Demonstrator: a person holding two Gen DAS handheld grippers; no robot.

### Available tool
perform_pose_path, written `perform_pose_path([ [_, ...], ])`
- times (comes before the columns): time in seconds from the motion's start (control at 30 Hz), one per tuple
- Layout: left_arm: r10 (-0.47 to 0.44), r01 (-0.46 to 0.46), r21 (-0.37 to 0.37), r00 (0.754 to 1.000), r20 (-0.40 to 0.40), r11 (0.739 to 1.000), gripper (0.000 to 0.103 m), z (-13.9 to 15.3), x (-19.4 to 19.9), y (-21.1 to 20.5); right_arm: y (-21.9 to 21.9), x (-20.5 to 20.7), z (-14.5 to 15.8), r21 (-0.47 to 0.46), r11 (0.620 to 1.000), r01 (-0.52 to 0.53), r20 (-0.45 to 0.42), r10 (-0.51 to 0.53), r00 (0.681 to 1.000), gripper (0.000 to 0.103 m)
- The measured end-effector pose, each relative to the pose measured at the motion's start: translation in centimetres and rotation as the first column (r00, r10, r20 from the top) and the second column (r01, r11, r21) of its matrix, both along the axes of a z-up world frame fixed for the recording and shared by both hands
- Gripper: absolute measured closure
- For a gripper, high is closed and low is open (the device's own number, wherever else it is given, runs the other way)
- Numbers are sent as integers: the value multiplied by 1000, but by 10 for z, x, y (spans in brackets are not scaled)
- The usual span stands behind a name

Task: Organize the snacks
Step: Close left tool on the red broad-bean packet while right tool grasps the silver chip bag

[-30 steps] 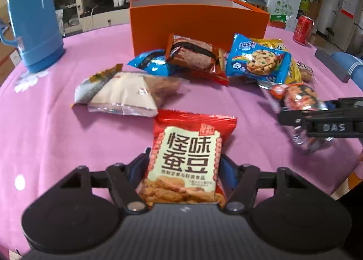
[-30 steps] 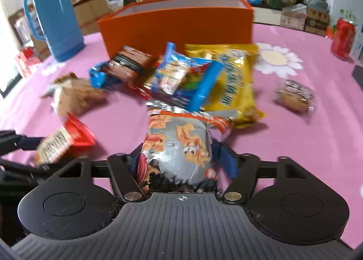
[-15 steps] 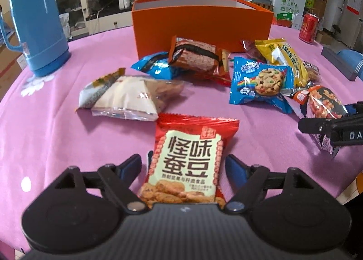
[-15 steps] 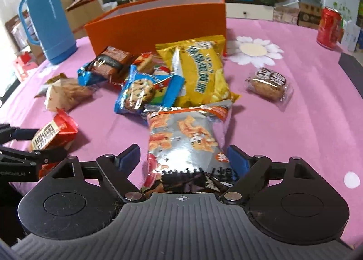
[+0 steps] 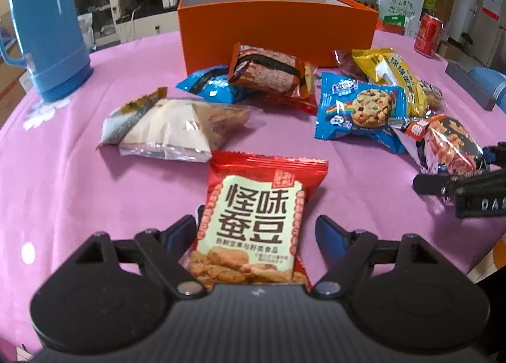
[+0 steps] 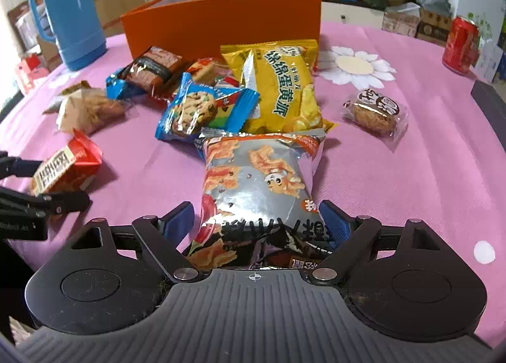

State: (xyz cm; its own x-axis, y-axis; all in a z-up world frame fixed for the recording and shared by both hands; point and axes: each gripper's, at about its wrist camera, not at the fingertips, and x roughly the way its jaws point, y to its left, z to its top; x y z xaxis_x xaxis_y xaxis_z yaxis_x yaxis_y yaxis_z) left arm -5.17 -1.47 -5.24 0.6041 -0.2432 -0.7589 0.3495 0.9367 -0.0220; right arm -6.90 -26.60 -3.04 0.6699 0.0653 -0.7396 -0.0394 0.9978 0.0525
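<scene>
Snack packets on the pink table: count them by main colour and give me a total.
Blue: 2, the cookie packet and the blue packet
Yellow: 1, the yellow packet
Red: 2, the bean packet and a half-hidden red packet
Silver: 1, the silver packet
Brown: 1, the brown packet
Pale or clear: 2, the triangular packet and the round pastry
Total: 9 in view

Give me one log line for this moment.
left gripper: open around red bean snack packet | right gripper: open around silver snack bag | orange box: behind pile | both packets on pink tablecloth
</scene>
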Motion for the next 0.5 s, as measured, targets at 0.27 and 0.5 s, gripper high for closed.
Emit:
perform_pose_path([
  [0.27,-1,2,-12,999,38,1000,45,1,-1,0,6,-2,0,-42,999,-9,28,11,1000,52],
  [0.5,9,-8,-36,1000,7,999,48,7,-12,9,3,-19,7,16,1000,-16,45,16,999,61],
])
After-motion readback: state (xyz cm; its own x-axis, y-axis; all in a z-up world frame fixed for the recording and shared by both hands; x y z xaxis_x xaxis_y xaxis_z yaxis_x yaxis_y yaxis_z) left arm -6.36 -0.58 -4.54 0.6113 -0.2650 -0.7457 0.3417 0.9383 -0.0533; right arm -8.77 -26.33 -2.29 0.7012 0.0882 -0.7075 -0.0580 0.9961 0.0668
